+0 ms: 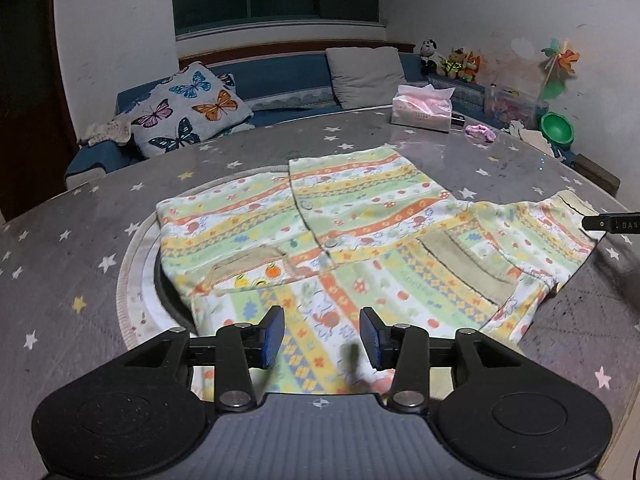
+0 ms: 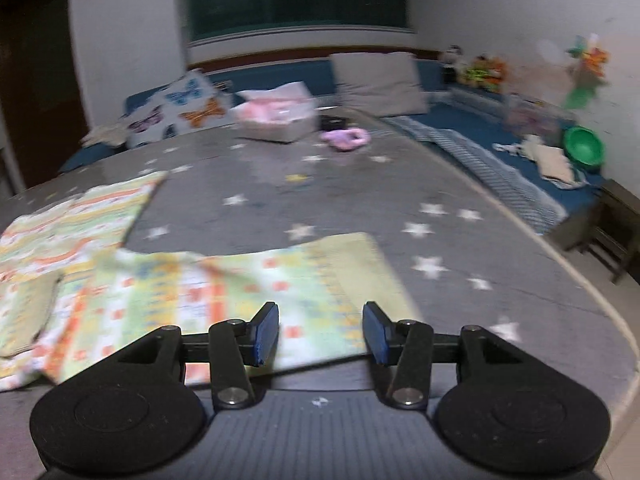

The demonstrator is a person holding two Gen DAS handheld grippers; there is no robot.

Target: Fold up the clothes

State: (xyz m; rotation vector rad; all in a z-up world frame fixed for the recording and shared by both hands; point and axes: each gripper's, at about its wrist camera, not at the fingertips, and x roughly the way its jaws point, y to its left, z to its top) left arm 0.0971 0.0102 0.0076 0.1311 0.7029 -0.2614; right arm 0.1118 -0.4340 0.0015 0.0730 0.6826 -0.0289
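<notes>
Setting: grey star-print table [image 1: 100,216] in a dim living room, blue sofa behind.
Garment: one patterned child's shirt [image 1: 320,216], spread front-up across the table, two beige pockets and two buttons visible on its placket.
Left gripper [image 1: 322,336]: jaws wide, holding nothing; the shirt's near hem lies below and between them.
Right gripper [image 2: 321,336]: jaws wide, holding nothing; the shirt's sleeve [image 2: 280,280] lies just ahead and below, blurred.
Risk: pinching one layer only, or uneven pulls, would likely skew the fold or drag the shirt.
Beyond the jaws: one tissue box [image 1: 424,110], one pink scrunchie [image 1: 480,133], two cushions, three soft toys.
</notes>
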